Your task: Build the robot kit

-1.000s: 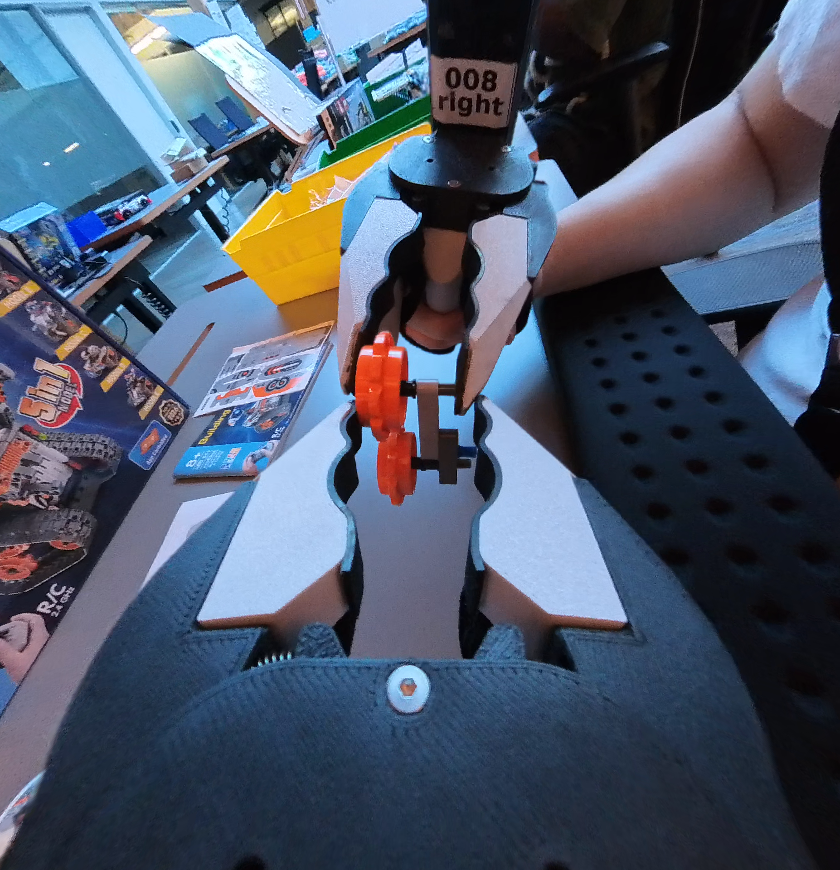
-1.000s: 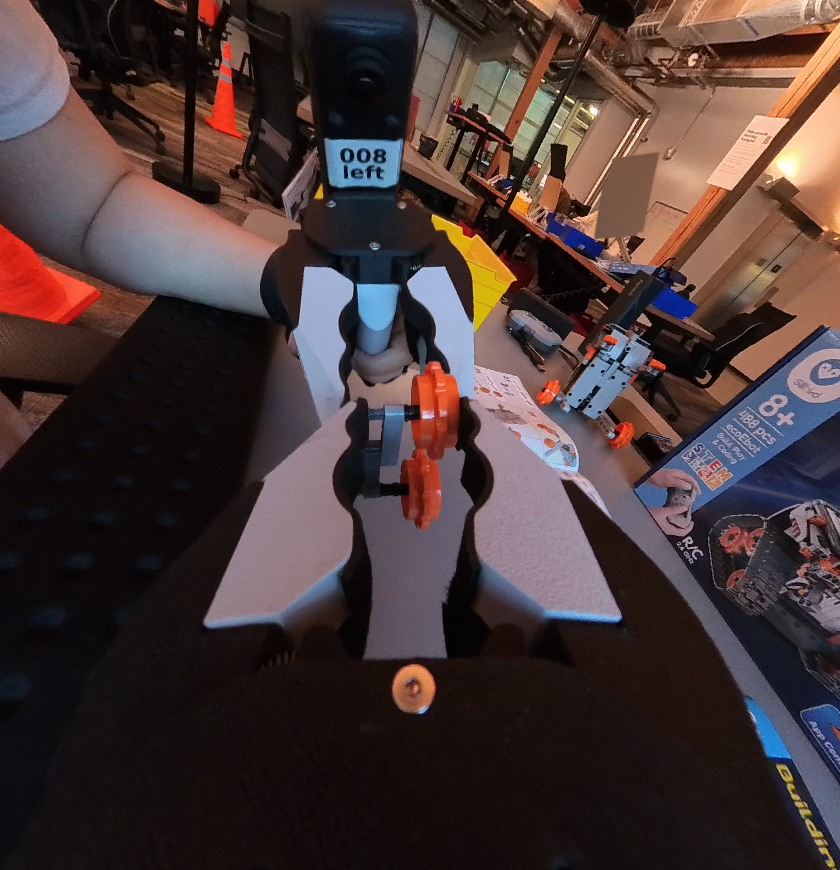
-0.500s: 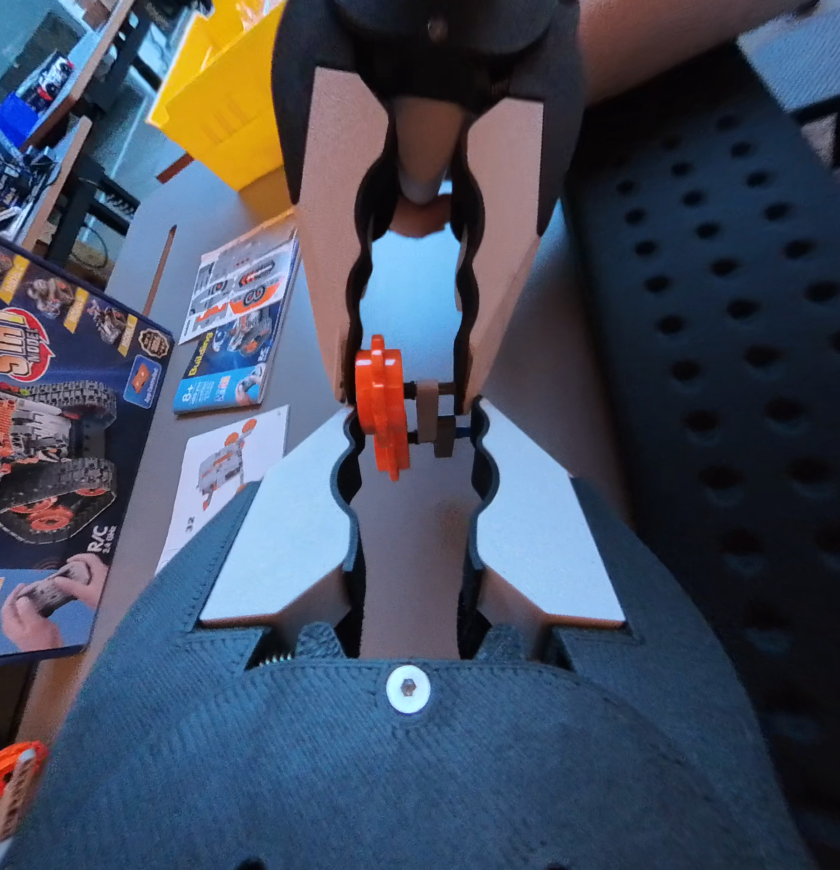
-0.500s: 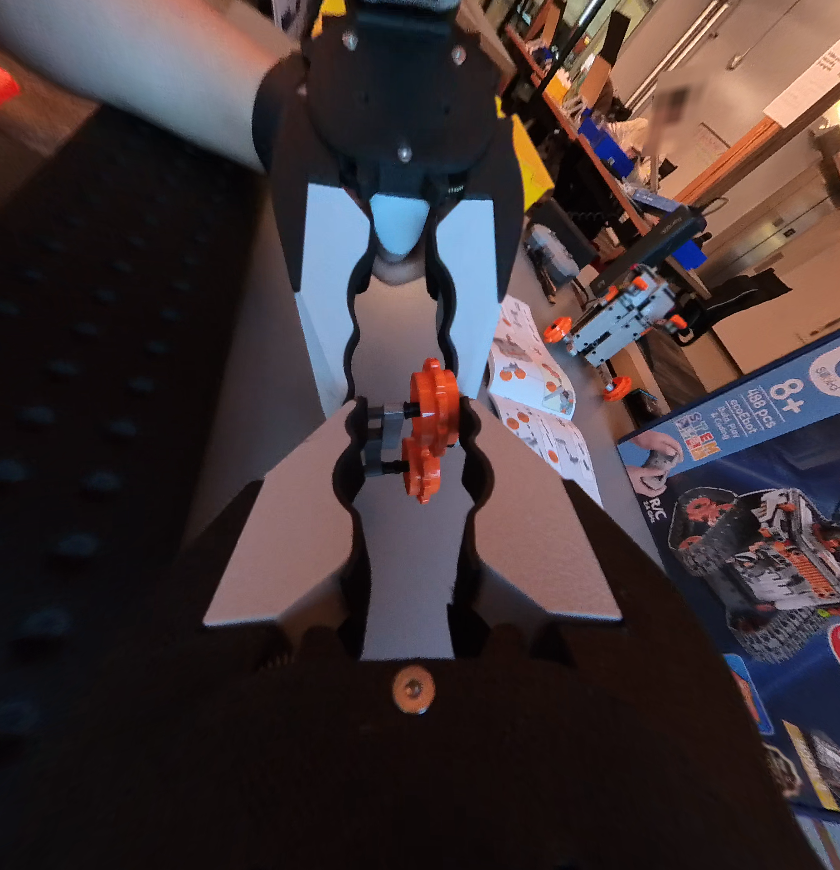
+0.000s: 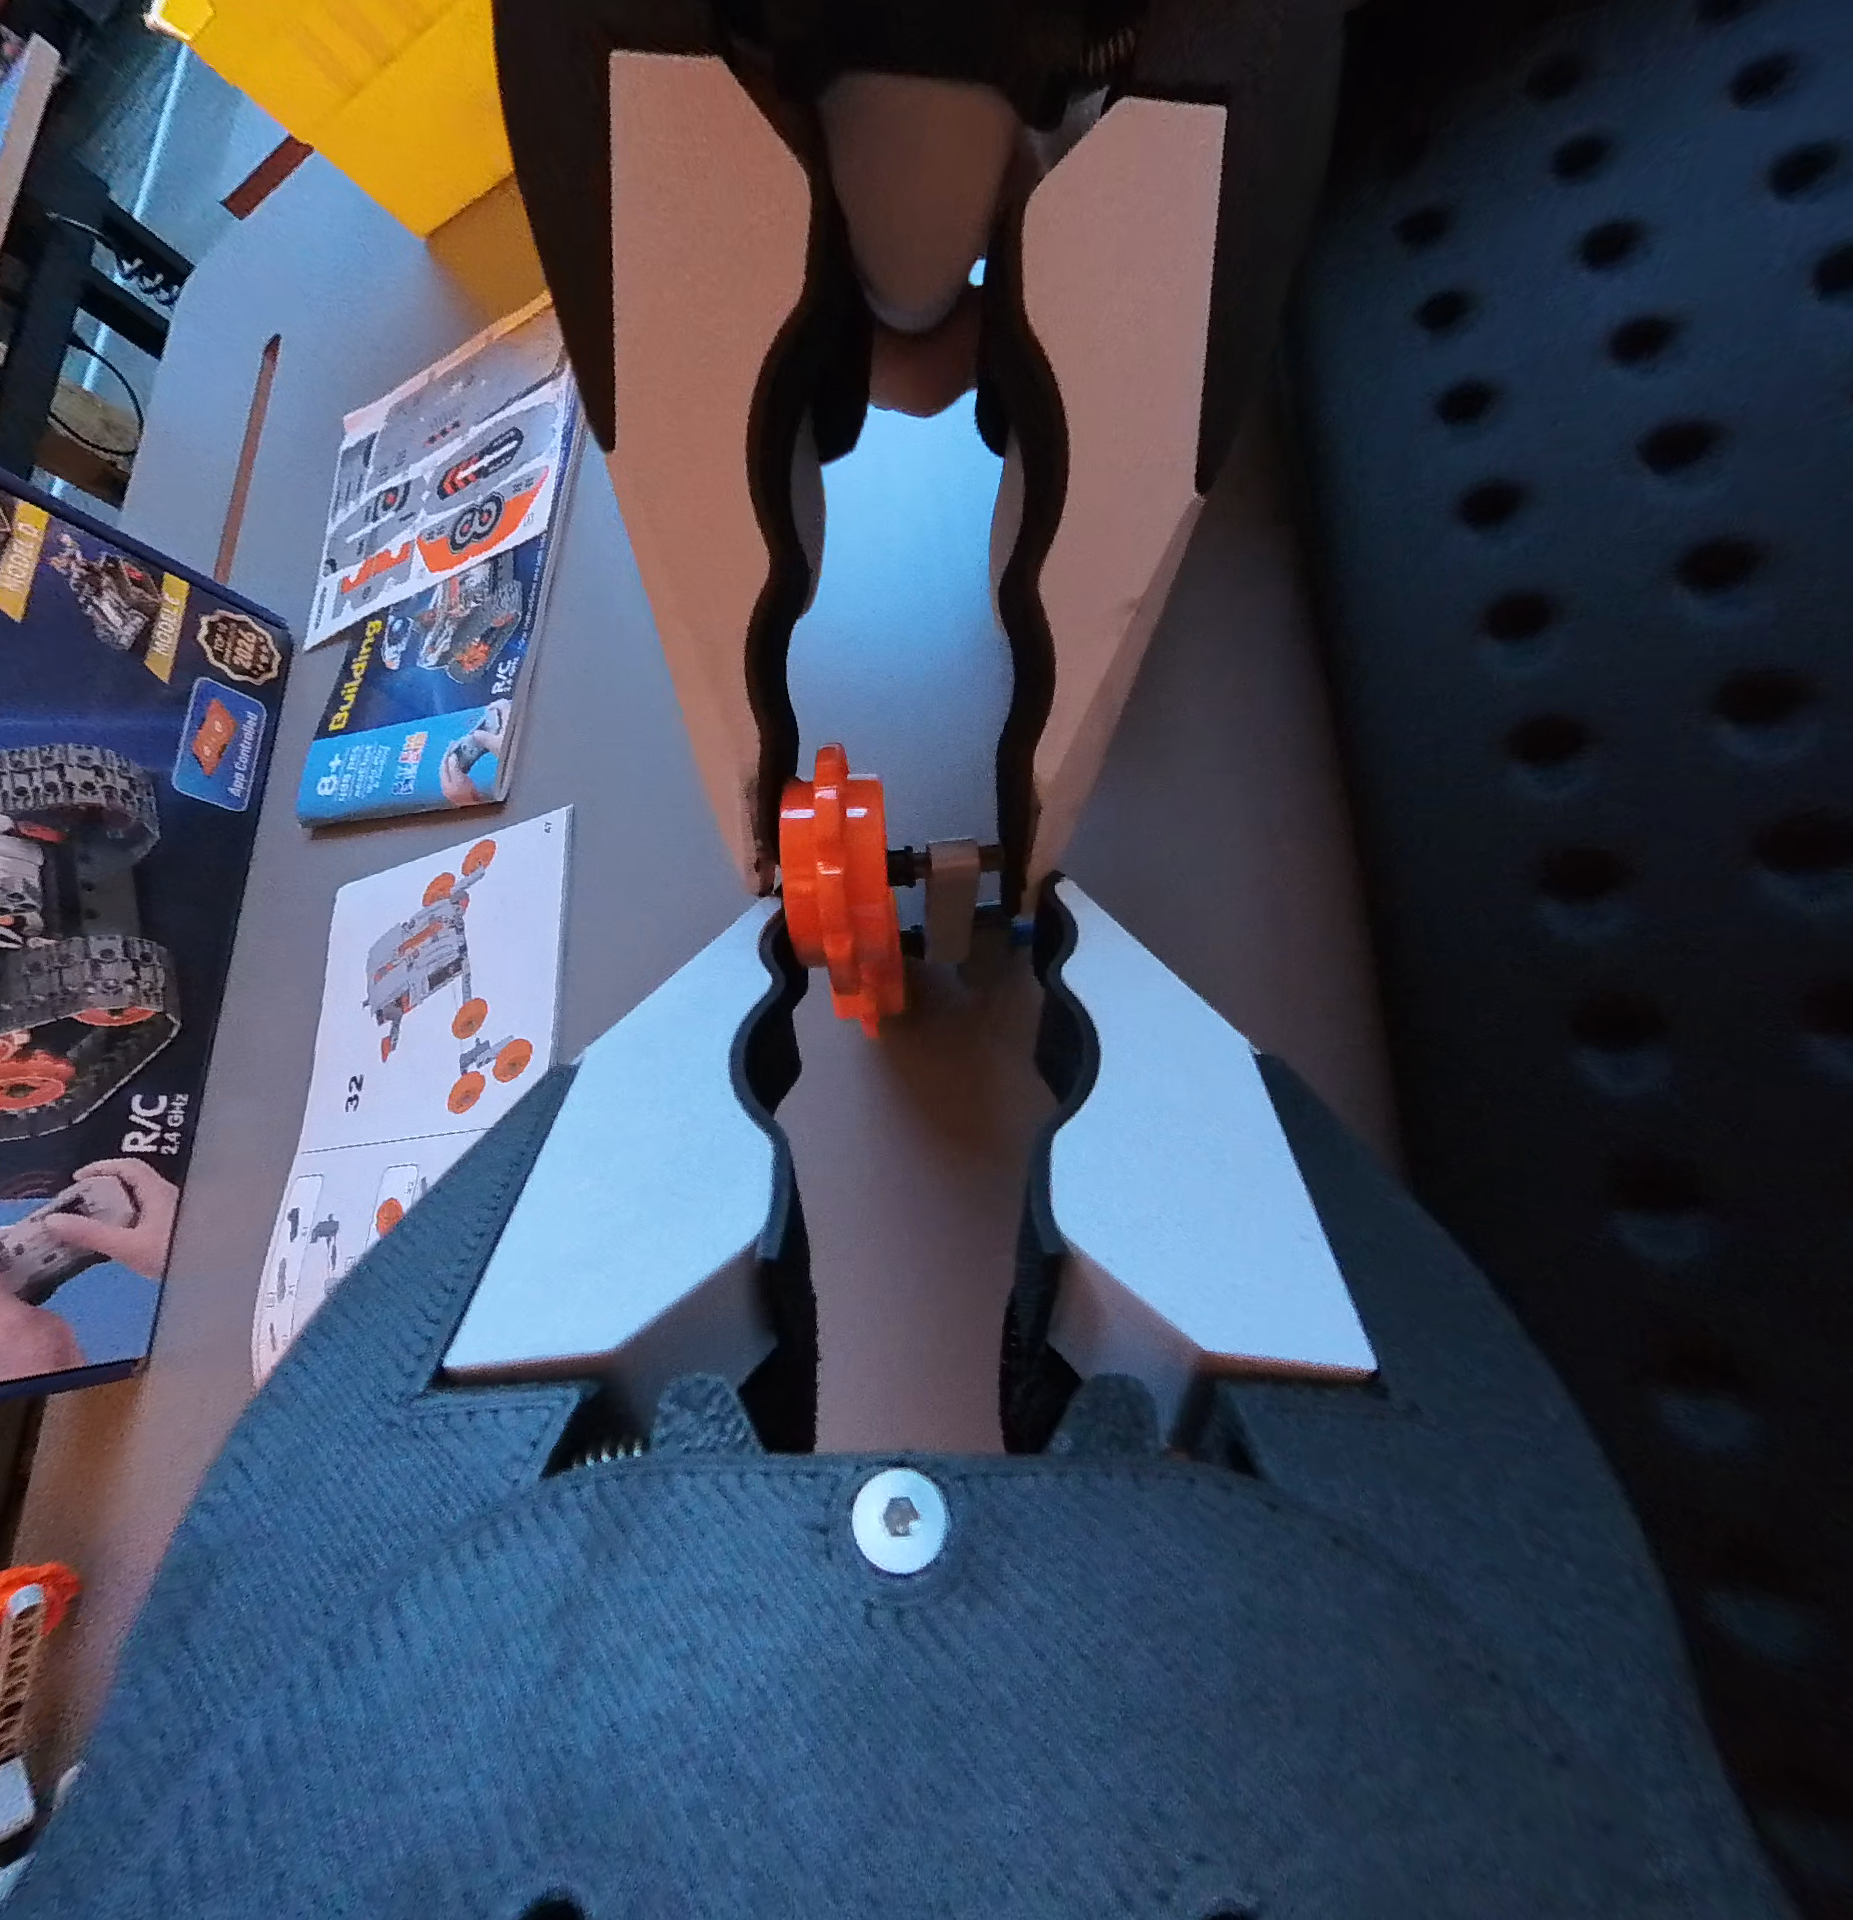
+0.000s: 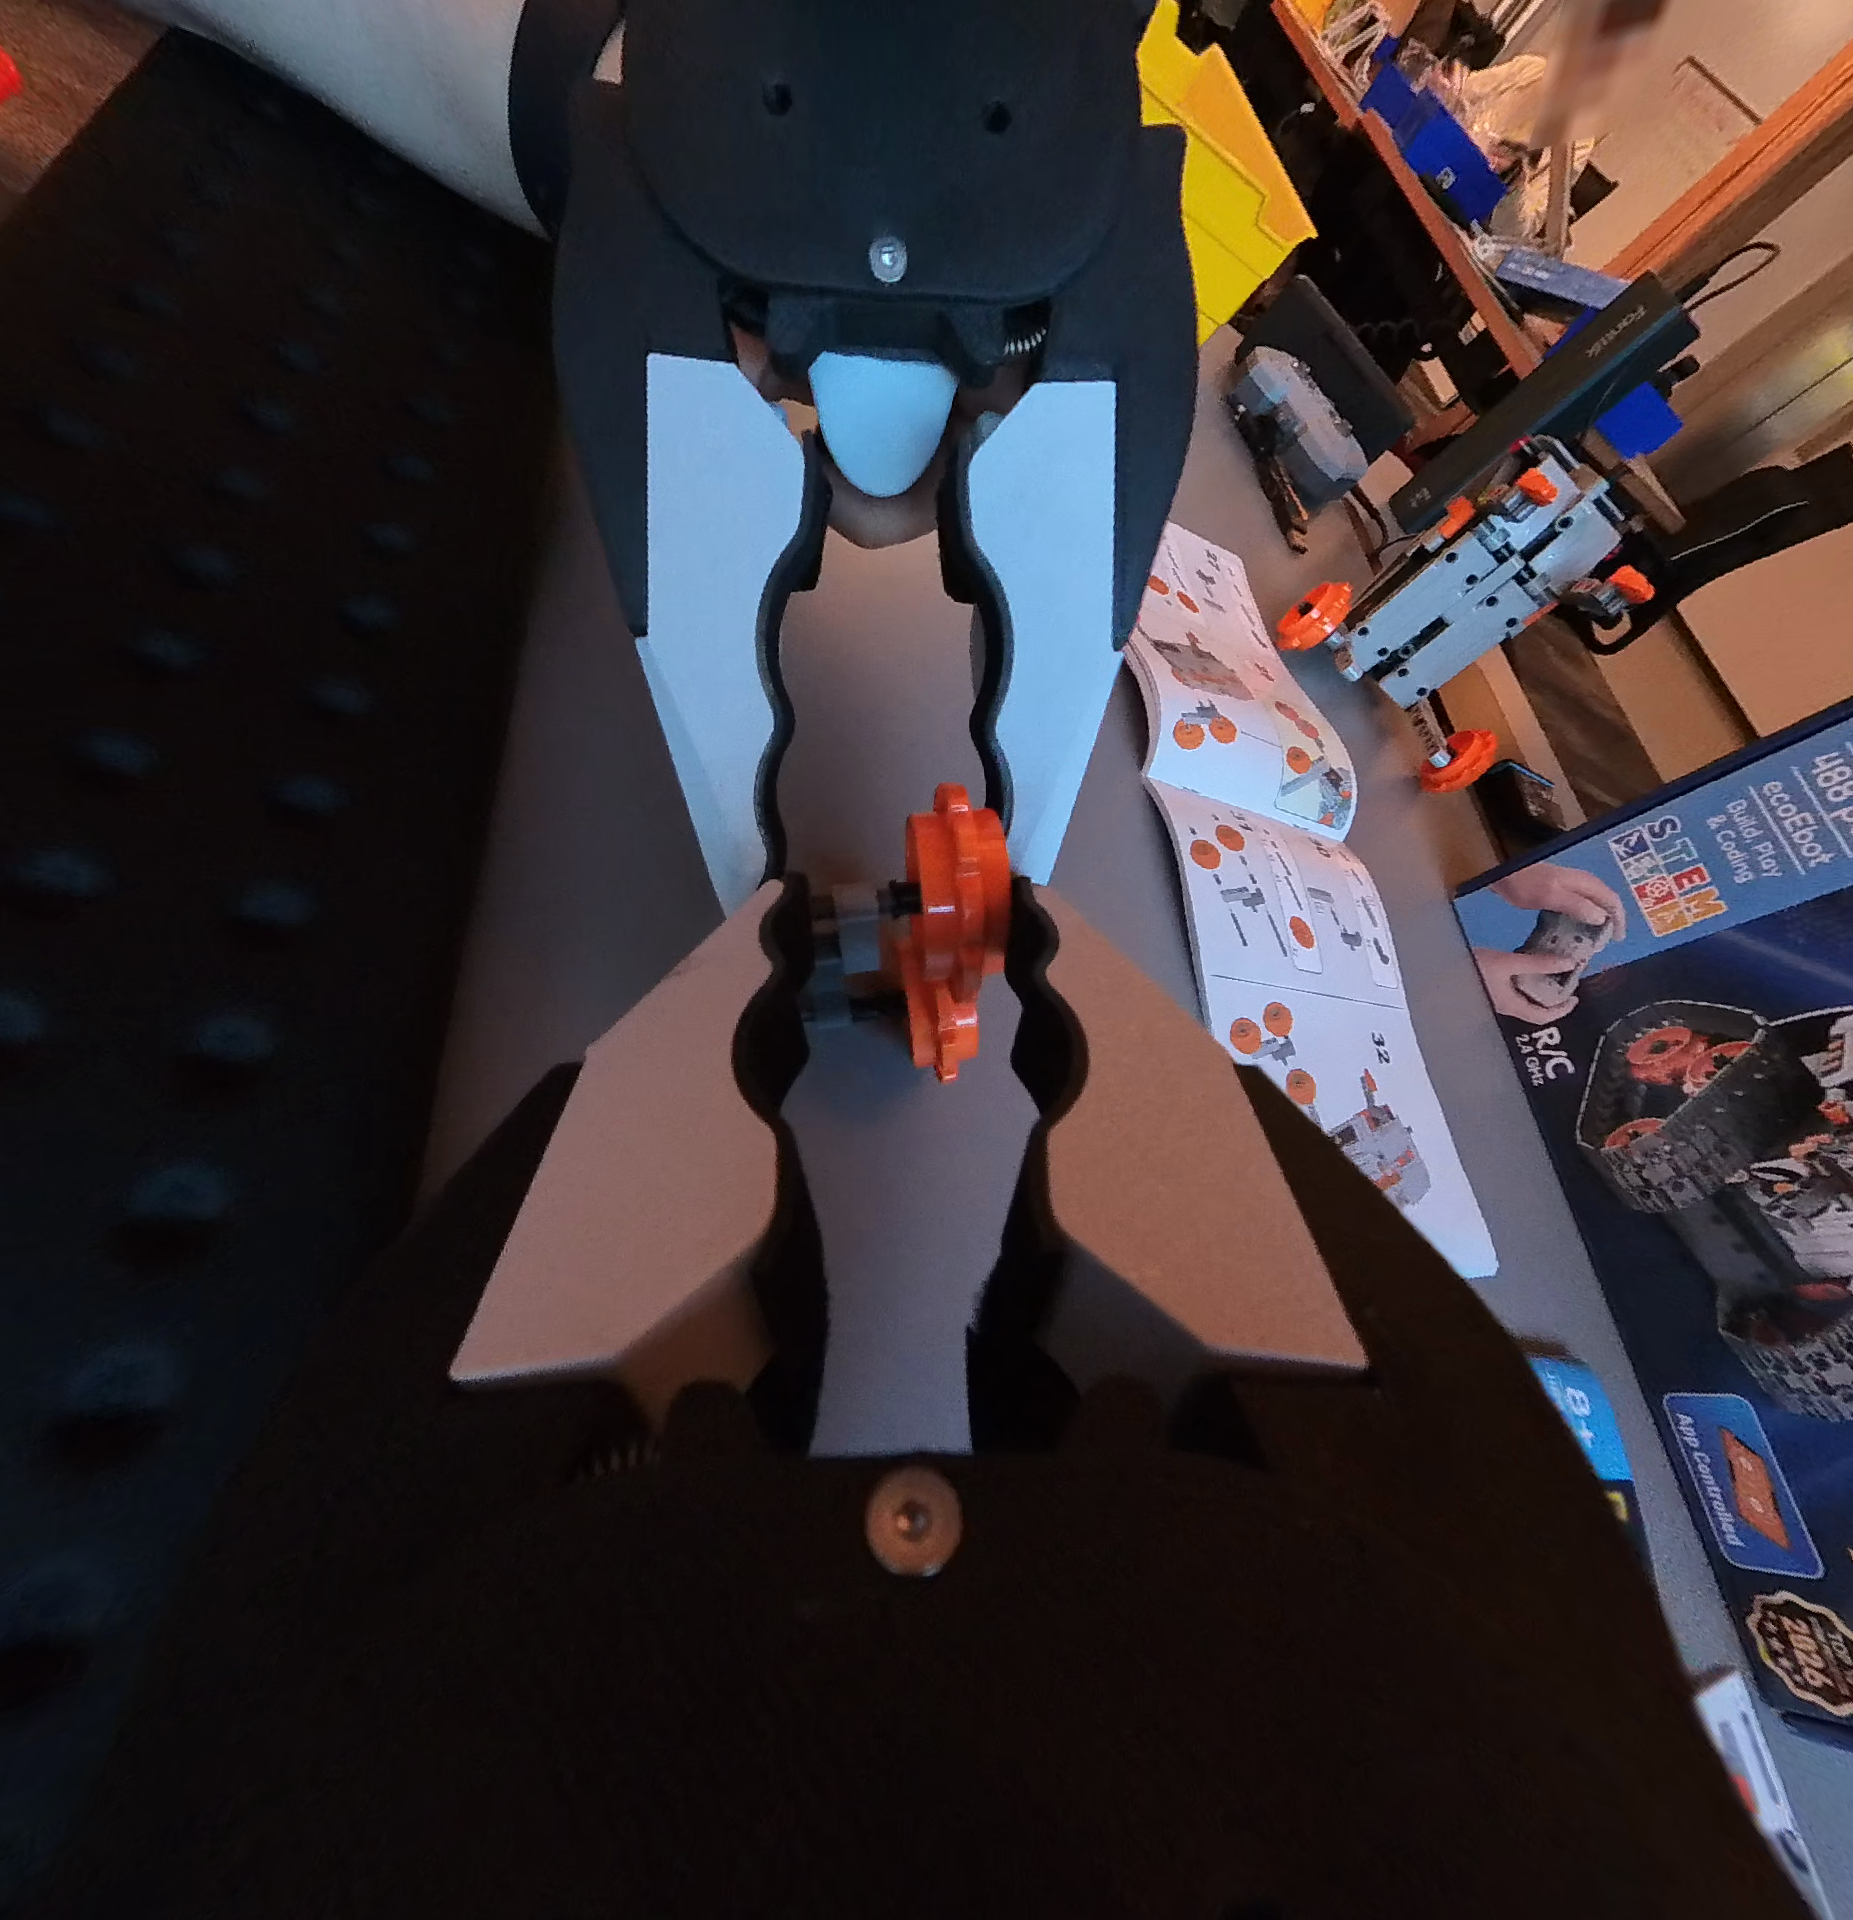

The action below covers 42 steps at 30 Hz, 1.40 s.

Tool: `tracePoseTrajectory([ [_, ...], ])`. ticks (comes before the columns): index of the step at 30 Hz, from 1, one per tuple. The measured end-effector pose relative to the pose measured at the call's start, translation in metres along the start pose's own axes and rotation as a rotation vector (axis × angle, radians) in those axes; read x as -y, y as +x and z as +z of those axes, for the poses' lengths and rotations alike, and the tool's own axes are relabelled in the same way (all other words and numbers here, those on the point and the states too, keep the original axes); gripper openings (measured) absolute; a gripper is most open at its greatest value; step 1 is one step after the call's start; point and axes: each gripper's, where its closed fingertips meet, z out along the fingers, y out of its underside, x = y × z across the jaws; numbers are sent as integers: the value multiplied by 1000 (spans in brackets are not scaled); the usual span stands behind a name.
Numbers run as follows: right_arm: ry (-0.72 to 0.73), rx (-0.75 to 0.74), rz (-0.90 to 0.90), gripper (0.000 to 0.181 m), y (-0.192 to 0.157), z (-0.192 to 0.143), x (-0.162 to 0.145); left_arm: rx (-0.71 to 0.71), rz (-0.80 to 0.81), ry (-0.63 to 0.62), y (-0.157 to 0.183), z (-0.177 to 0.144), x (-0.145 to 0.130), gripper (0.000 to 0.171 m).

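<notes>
grey table (image 5: 631,582) | yellow bin (image 5: 382,94), contents hidden | left gripper (image 5: 906,930), right gripper (image 6: 901,925): both clamp gear assembly (image 5: 870,894)

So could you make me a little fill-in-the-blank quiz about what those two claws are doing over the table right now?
1. Both claws, the left claw and the right claw, meet tip to tip on one small gear assembly whose gears are coloured ____.
2. The open instruction booklet lies on the grey ____.
3. The big toy box is mostly dark ____.
4. Beyond the booklet stands a partly built grey ____ with orange wheels.

Missing words: orange; table; blue; vehicle
</notes>
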Motion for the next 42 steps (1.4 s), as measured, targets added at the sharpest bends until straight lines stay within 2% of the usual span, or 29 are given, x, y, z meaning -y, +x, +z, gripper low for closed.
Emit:
tracePoseTrajectory([
  [29, -23, -30, -14, 36, 3, -2, 1, 44, 0, -23, -3, 0, 1, 40],
  [33, 54, -146, -80, 37, 19, -14, 18, 213, 95, 65, -22, -14, 21, 42],
  [37, 15, -218, -254, 37, 20, -13, 18, 290, 176, 10, -26, -13, 18, 42],
  [42, -9, -205, -208, 37, 22, -11, 13, 316, 178, -21, -29, -11, 15, 42],
])
